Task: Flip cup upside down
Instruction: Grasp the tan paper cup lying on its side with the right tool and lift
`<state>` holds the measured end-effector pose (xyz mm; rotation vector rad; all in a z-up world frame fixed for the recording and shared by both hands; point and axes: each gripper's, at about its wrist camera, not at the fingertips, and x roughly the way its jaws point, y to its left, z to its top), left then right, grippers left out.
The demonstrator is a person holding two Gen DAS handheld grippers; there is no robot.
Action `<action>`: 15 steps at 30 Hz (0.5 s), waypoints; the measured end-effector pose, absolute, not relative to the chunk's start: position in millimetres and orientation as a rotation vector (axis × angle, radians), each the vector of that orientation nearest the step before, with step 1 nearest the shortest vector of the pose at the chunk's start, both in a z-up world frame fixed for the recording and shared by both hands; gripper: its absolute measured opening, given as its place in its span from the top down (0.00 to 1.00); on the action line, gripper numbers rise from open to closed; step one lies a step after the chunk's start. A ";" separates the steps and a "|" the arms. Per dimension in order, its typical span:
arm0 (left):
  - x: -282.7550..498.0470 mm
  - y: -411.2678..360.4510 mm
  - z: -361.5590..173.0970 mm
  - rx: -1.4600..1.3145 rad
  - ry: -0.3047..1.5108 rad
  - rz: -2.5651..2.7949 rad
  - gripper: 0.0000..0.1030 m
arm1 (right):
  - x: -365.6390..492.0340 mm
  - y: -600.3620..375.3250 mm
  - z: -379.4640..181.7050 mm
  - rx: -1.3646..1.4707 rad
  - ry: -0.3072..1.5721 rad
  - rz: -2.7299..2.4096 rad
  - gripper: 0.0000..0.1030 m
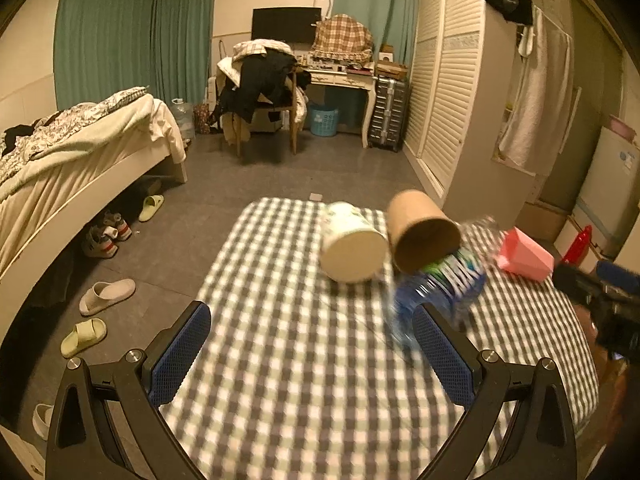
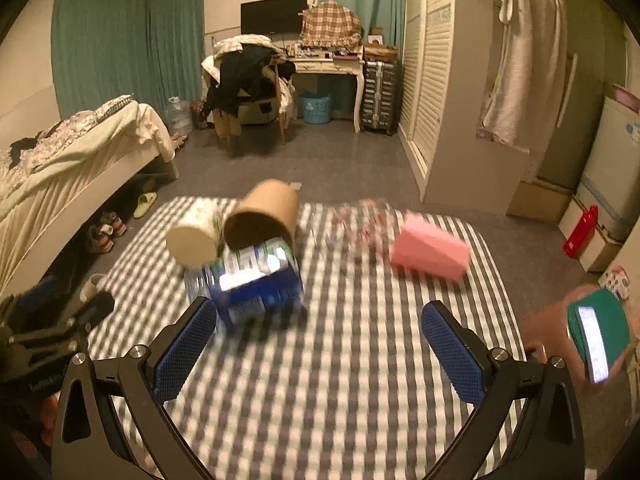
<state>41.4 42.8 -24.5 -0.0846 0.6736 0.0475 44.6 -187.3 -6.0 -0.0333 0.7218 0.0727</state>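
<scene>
A brown paper cup (image 1: 422, 230) lies on its side on the checked tablecloth (image 1: 288, 360), its mouth toward me; it also shows in the right wrist view (image 2: 264, 214). A white printed cup (image 1: 350, 246) lies on its side to its left, touching it, seen too in the right wrist view (image 2: 198, 234). A pink cup (image 1: 524, 254) lies at the right, also in the right wrist view (image 2: 430, 250). My left gripper (image 1: 312, 352) is open and empty, short of the cups. My right gripper (image 2: 320, 350) is open and empty, between the cups.
A blue-labelled plastic bottle (image 1: 436, 292) lies in front of the brown cup, by my left gripper's right finger; it shows in the right wrist view (image 2: 256, 280). A clear crumpled wrapper (image 2: 360, 220) lies mid-table. Bed (image 1: 60, 160) at left, wardrobe (image 1: 444, 80) at right.
</scene>
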 end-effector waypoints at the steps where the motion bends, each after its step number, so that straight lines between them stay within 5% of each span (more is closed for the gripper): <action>1: 46.0 46.2 -24.0 -0.083 0.673 0.051 0.00 | 53.3 -183.5 -3.2 -0.036 0.717 0.076 0.00; 15: 93.0 90.8 -52.0 -0.061 0.708 0.124 0.00 | 220.5 -116.0 -48.6 -0.037 0.897 0.083 0.00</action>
